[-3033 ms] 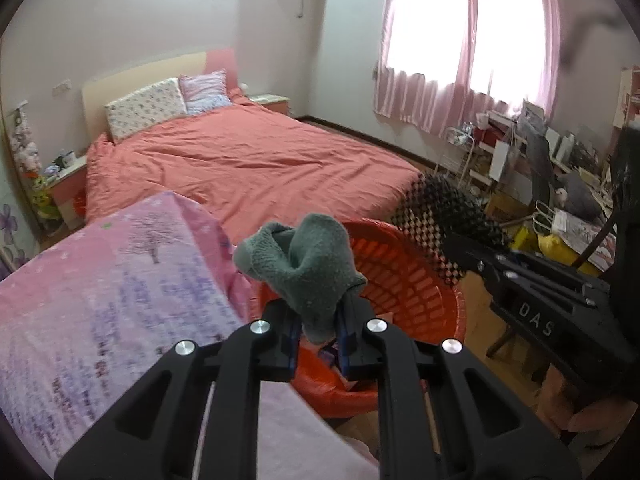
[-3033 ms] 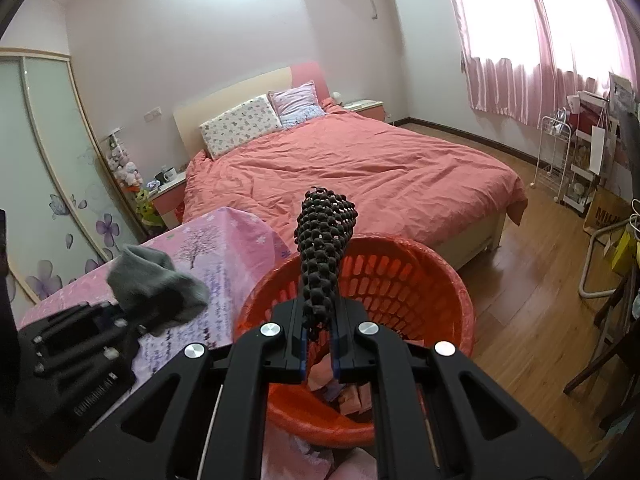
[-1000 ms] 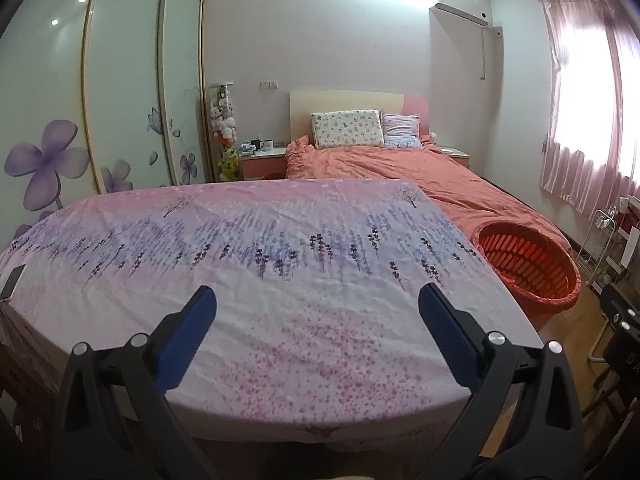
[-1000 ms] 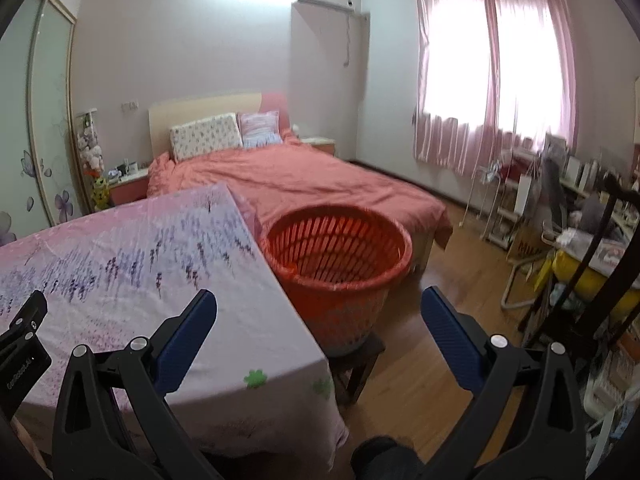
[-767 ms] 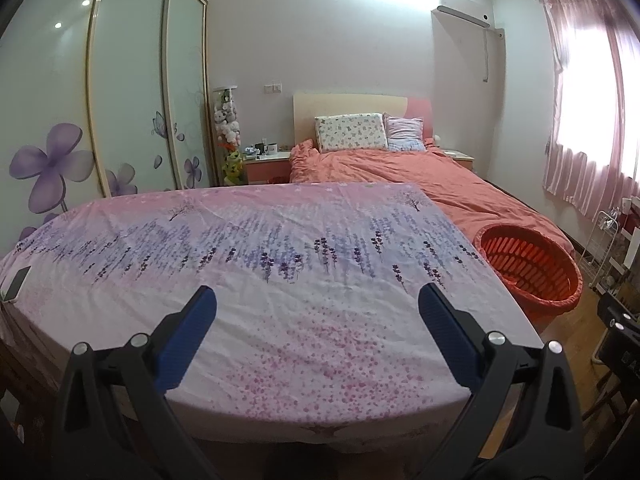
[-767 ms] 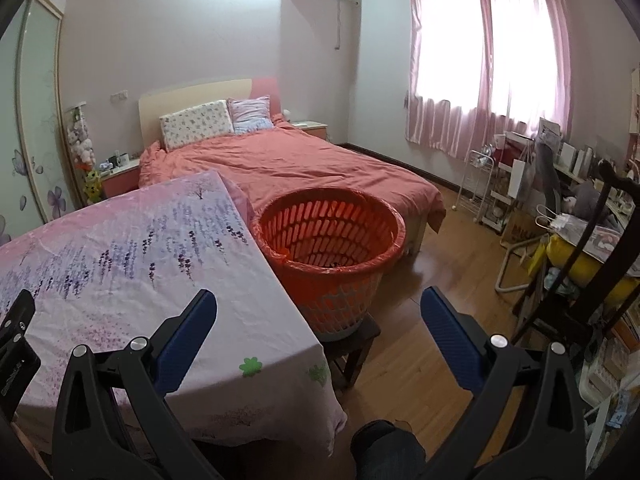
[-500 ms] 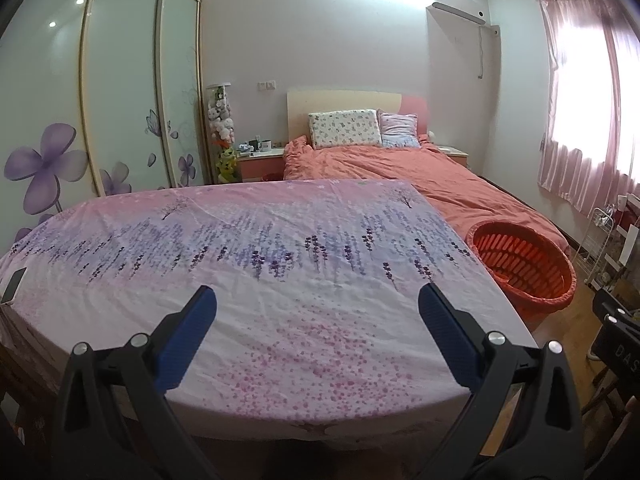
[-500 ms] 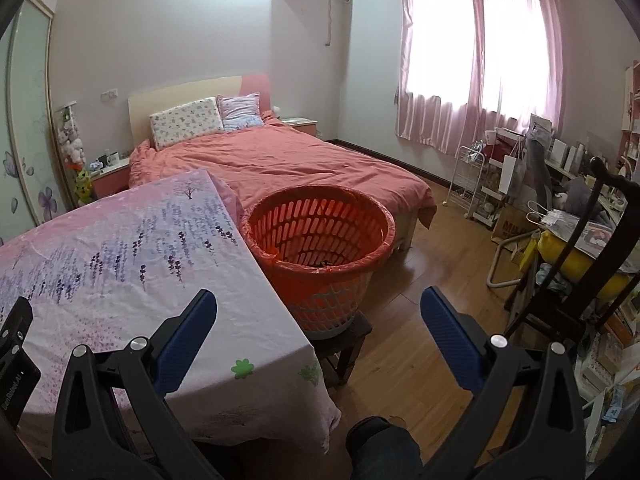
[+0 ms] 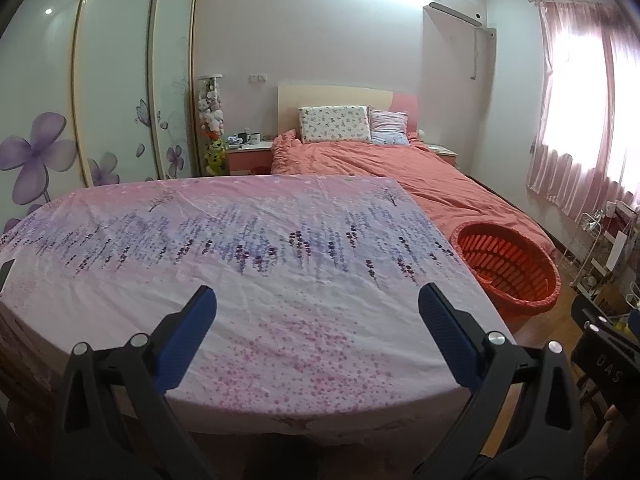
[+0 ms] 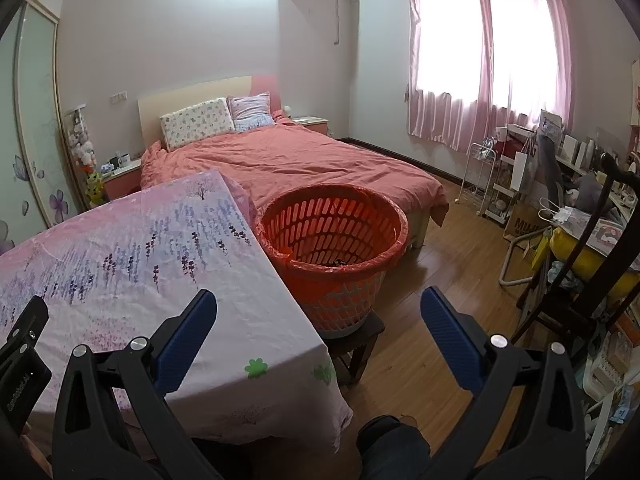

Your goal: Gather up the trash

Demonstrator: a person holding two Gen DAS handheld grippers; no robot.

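The orange basket (image 10: 334,256) stands on a low dark stool (image 10: 360,334) just beside the desk's far right corner, between the desk and the foot of the bed (image 10: 300,164). It is a round plastic tub with slotted walls and what looks like a thin reddish liner folded over its rim. In the right wrist view a few small dark scraps show at the bottom, though too little of the inside is visible to say what they are. In the left wrist view the same basket (image 9: 506,266) sits past the desk's right edge, upright, its mouth unobstructed.

As for progress, the collecting looks finished or nearly so. The desk (image 9: 248,264), covered by a pink cloth printed with purple flower sprigs, carries no loose item in either view; only a dark flat corner peeks in at its far left edge and cannot be identified. No trash shows on the visible floor (image 10: 452,256) near the basket either. If anything is left to gather, it lies outside these views.

Both tongs are released and empty. The left tongs (image 9: 316,336) hang over the near edge of the desk with the blue pads spread wide apart. The right tongs (image 10: 318,338) are spread just as wide, above the desk's near right corner and the floor, with the basket ahead between the pads.
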